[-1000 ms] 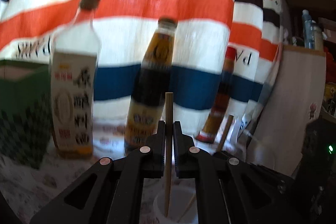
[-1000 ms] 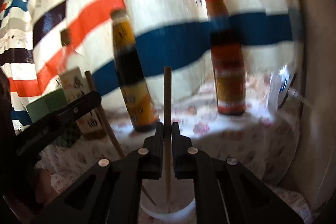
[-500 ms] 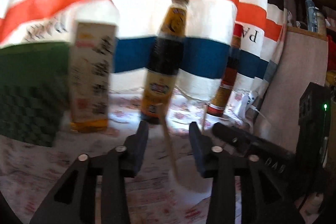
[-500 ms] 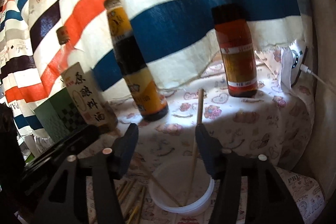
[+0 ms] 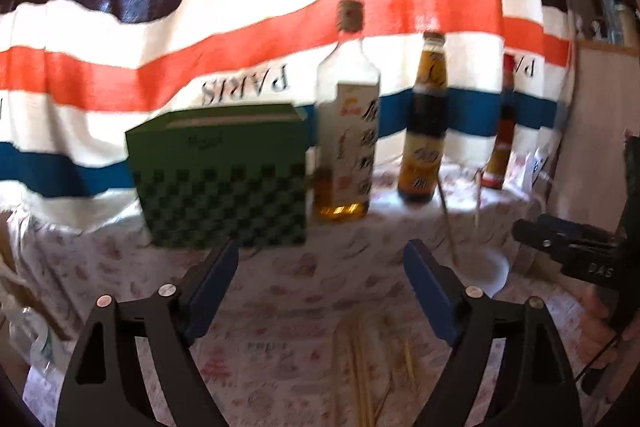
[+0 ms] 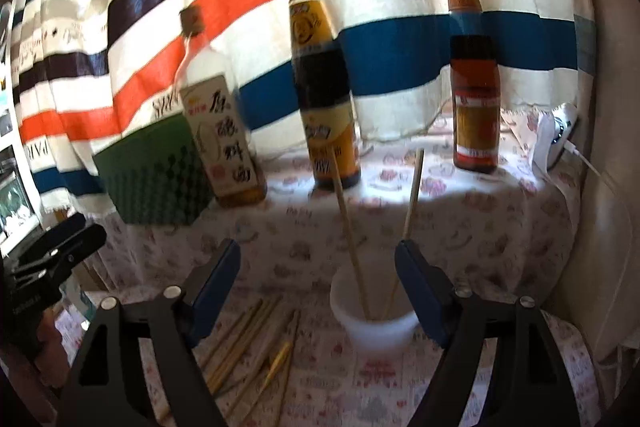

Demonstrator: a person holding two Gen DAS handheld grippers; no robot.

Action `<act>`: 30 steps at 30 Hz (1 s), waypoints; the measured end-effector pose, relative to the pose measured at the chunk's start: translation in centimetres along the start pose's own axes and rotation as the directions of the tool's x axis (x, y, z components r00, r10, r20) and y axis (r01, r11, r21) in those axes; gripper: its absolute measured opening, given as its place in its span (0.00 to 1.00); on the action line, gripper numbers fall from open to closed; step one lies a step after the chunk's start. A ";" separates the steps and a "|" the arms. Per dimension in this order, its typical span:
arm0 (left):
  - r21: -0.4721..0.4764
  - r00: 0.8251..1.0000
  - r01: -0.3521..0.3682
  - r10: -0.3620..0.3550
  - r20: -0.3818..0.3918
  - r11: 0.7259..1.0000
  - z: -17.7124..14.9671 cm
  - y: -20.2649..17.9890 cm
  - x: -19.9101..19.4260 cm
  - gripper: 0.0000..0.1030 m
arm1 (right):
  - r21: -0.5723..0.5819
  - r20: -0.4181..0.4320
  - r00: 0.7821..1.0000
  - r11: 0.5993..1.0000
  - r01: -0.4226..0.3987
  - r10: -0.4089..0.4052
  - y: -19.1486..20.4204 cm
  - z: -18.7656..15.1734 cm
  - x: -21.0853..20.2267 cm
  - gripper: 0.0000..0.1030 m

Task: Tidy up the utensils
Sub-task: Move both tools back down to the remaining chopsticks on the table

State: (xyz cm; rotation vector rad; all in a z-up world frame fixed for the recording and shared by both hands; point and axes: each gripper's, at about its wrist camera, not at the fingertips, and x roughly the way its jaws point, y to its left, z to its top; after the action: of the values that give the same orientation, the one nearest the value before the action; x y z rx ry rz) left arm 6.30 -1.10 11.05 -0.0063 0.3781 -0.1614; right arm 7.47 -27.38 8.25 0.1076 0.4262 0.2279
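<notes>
A white plastic cup (image 6: pixel 376 323) stands on the floral tablecloth with two wooden chopsticks (image 6: pixel 350 223) leaning upright in it. Several more chopsticks (image 6: pixel 248 339) lie loose on the cloth to its left. My right gripper (image 6: pixel 318 279) hangs just in front of the cup, its jaws opening with nothing pressed between them. My left gripper (image 5: pixel 320 279) has its jaws opening too and holds nothing; loose chopsticks (image 5: pixel 360 363) lie below it. From the left wrist, the cup (image 5: pixel 486 269) sits to the right, beside the other gripper's black body (image 5: pixel 576 247).
A green checked box (image 5: pixel 224 179), a clear bottle with a white label (image 5: pixel 346 143), a dark sauce bottle (image 5: pixel 426 123) and a red-capped bottle (image 6: pixel 474 75) line the back under a striped cloth (image 5: pixel 248 27). A white charger (image 6: pixel 558 135) sits at the far right.
Both grippers let go of the chopstick they held over the cup and spread wide. The left gripper swung away to the left and back; the right drew back a little.
</notes>
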 end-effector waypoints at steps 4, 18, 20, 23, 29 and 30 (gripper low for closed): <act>-0.055 0.999 0.018 -0.019 -0.027 0.998 -2.4 0.9 0.2 0.84 | 0.013 -0.043 0.999 1.000 -0.019 0.019 0.5 -2.1 -0.1 0.71; -0.108 0.984 -0.016 -0.004 -0.176 0.994 -9.6 1.7 6.5 0.84 | -0.039 -0.297 0.950 0.993 -0.112 0.095 2.7 -7.7 6.8 0.36; -0.105 0.977 -0.031 0.008 -0.212 0.994 -10.2 1.7 7.4 0.84 | -0.025 -0.354 0.930 0.993 -0.111 0.095 2.8 -8.5 8.0 0.33; -0.091 0.970 -0.041 0.018 -0.243 0.995 -10.8 1.4 8.1 0.84 | -0.026 -0.406 0.910 0.994 -0.103 0.084 3.0 -9.4 9.2 0.33; -0.096 0.960 -0.054 0.025 -0.280 0.994 -11.4 1.6 8.7 0.84 | -0.054 -0.463 0.885 0.996 -0.075 0.042 3.5 -10.8 10.6 0.33; -0.100 0.959 -0.055 0.025 -0.284 0.993 -11.5 1.7 8.8 0.84 | -0.059 -0.462 0.886 0.996 -0.065 0.031 3.5 -11.0 10.7 0.33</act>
State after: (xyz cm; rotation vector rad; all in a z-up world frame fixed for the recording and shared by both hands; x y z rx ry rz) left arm 10.42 -0.58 -2.89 -0.0823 0.6717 -0.1017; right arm 11.60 -20.84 -5.38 -0.0103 0.8910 0.3194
